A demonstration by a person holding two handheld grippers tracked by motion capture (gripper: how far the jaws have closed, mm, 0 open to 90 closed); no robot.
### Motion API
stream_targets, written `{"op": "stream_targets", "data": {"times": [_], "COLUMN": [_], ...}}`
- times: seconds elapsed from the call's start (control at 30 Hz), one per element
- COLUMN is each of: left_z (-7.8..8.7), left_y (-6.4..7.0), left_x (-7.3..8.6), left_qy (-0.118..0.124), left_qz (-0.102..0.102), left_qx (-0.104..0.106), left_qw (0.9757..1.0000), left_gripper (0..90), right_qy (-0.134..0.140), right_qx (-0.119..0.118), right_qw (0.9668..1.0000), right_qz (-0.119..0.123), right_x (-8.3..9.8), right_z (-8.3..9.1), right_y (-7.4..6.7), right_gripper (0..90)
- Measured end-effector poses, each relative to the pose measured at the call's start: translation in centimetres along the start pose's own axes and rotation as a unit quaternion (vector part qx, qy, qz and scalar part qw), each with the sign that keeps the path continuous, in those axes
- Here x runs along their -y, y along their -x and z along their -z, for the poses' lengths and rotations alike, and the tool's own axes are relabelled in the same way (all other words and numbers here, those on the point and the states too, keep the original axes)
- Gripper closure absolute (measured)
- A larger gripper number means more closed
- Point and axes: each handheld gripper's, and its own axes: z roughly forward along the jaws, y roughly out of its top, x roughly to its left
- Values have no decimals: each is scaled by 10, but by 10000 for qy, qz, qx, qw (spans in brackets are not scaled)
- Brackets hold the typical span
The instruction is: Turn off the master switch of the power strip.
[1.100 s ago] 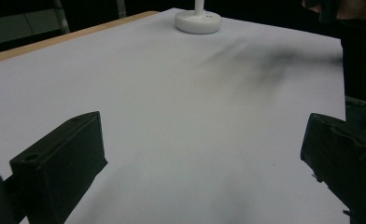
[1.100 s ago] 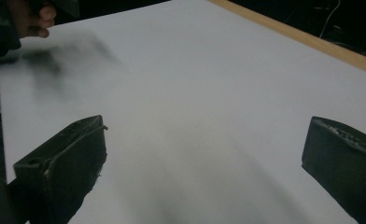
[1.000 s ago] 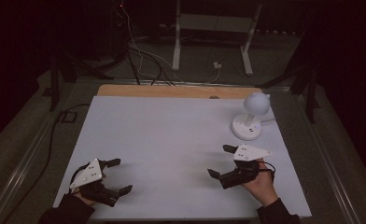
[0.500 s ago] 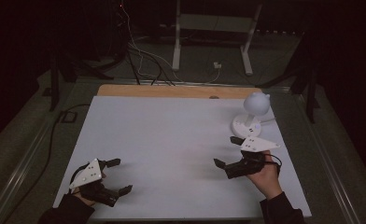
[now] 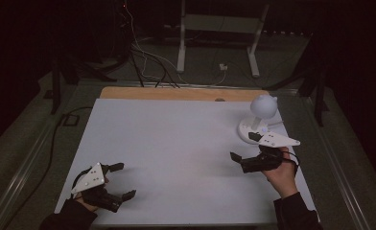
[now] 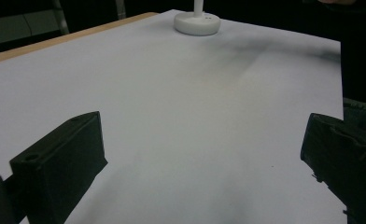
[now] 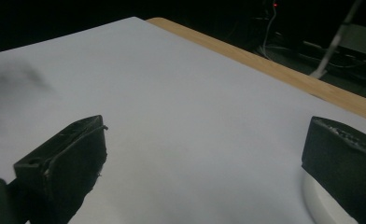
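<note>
A big white sheet (image 5: 176, 153) covers the wooden bench (image 5: 176, 93) in a dark room. A small white round-headed lamp (image 5: 259, 120) stands near its right edge. The left gripper (image 5: 122, 181) and right gripper (image 5: 243, 147) both hold their jaws wide apart with nothing between them.

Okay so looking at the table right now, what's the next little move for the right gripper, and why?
Probably ease the right gripper forward toward the white lamp. Its jaws stand open and empty, the lamp's round base lies just beyond one jaw, and nothing else sits on the white table.

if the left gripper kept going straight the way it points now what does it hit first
Probably nothing on the table near it: the left gripper, jaws open, looks across bare white sheet. The lamp's round base sits far ahead, though depth is unclear.
</note>
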Motion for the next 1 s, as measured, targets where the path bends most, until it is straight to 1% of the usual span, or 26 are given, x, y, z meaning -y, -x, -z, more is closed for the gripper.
{"op": "stream_targets", "data": {"times": [0.1, 0.13, 0.17, 0.33, 0.5, 0.63, 0.8, 0.83, 0.9, 0.93, 1.0], "left_z": [0, 0, 0, 0, 0, 0, 0, 0, 0, 0, 0], "left_y": [0, 0, 0, 0, 0, 0, 0, 1, 0, 0, 0], "left_x": [0, 0, 0, 0, 0, 0, 0, 0, 0, 0, 0], "left_qy": [-6, -4, -1, 1, -3, 2, 5, 7, 10, 10, 22], "left_qz": [-5, -2, 1, 1, -11, -1, -12, -12, -11, -9, -4], "left_qx": [-1, 4, 4, 6, -1, 2, -5, -4, -4, -5, -5], "left_qw": [10000, 10000, 10000, 10000, 10000, 10000, 10000, 10000, 10000, 10000, 10000], "left_gripper": [4, 4, 4, 4, 4, 4, 4, 4, 4, 4, 4], "right_qy": [-4, -4, -12, -44, -69, -67, -26, -19, -29, -45, -118], "right_qx": [125, 125, 166, 309, 494, 593, 784, 854, 883, 956, 1017], "right_qw": [9999, 9999, 9998, 9994, 9986, 9979, 9962, 9956, 9949, 9942, 9934], "right_qz": [-16, -16, -69, -130, -165, -245, -386, -397, -489, -485, -515], "right_x": [2, 2, 4, 7, 11, 13, 16, 17, 19, 20, 22], "right_z": [0, 0, 1, 2, 2, 4, 7, 7, 8, 8, 8], "right_y": [6, 6, 10, 19, 28, 35, 45, 47, 52, 54, 59], "right_gripper": [1, 1, 0, 0, 1, 0, 0, 0, 0, 0, 0]}}
